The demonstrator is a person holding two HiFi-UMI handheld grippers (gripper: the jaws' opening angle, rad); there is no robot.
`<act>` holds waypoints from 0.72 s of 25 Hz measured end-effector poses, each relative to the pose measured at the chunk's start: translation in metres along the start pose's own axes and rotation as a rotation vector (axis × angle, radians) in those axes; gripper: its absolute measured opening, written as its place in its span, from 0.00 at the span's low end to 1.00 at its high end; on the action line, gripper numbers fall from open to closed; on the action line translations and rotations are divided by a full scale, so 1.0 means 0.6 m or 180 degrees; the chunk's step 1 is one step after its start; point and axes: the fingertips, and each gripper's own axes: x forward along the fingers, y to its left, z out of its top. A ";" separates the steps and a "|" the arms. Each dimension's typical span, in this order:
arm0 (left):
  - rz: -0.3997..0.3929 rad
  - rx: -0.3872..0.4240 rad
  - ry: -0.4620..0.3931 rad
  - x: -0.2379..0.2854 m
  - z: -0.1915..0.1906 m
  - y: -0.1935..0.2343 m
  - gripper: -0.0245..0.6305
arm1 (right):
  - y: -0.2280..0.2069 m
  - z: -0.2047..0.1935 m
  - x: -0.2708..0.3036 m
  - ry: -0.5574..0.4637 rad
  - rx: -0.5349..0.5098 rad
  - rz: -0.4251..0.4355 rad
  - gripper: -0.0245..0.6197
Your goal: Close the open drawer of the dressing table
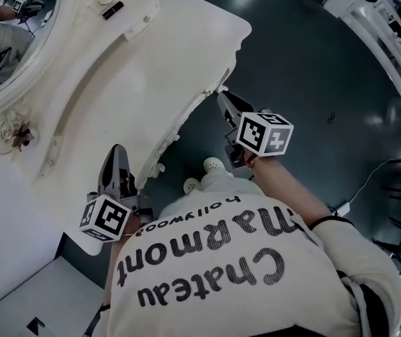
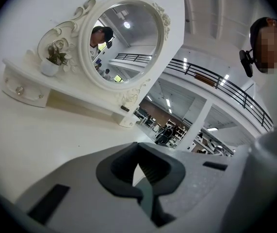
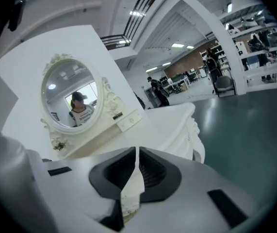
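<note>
Nearest are two hand-held grippers, each with one marker cube. The left gripper point(image 1: 118, 149) is over the tabletop's near edge, its jaws closed on nothing. The right gripper point(image 1: 225, 98) is just beside the carved front corner, its jaws likewise drawn together and empty. Directly ahead stands one dressing table point(image 1: 116, 97), glossy white, with a curved top and a scalloped relief edge, on a smooth dark grey-green floor point(image 1: 312, 69). Its rear shelf has two small knobbed drawers, the left-end drawer point(image 2: 22, 90) and the right-end drawer point(image 3: 127, 121); how far either stands out cannot be told. Above is one oval mirror point(image 2: 123, 47) in a rose-carved frame. Beyond lies a bright white hall with railings.
</note>
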 end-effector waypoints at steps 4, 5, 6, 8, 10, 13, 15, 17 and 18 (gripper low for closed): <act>-0.0010 0.0094 -0.0059 -0.008 -0.001 -0.013 0.05 | 0.025 0.065 -0.021 -0.0279 -0.0256 0.0104 0.11; -0.0003 0.0108 -0.0067 -0.009 -0.002 -0.015 0.05 | 0.029 0.076 -0.026 -0.0327 -0.0289 0.0122 0.11; 0.0004 0.0117 -0.0073 -0.008 -0.003 -0.018 0.05 | 0.033 0.087 -0.031 -0.0368 -0.0307 0.0144 0.11; 0.0010 0.0121 -0.0087 -0.004 -0.004 -0.028 0.05 | 0.038 0.105 -0.040 -0.0427 -0.0336 0.0184 0.11; 0.0006 0.0123 -0.0110 0.003 -0.006 -0.043 0.05 | 0.038 0.120 -0.050 -0.0453 -0.0406 0.0202 0.11; 0.0020 0.0136 -0.0175 0.011 -0.007 -0.068 0.05 | 0.033 0.135 -0.063 -0.0442 -0.0531 0.0226 0.11; 0.0059 0.0139 -0.0213 0.012 -0.012 -0.078 0.05 | 0.029 0.138 -0.069 -0.0409 -0.0591 0.0275 0.11; 0.0113 0.0120 -0.0244 0.012 -0.022 -0.087 0.05 | 0.023 0.136 -0.074 -0.0357 -0.0651 0.0330 0.11; 0.0137 0.0115 -0.0258 0.011 -0.027 -0.092 0.05 | 0.019 0.135 -0.077 -0.0332 -0.0679 0.0354 0.11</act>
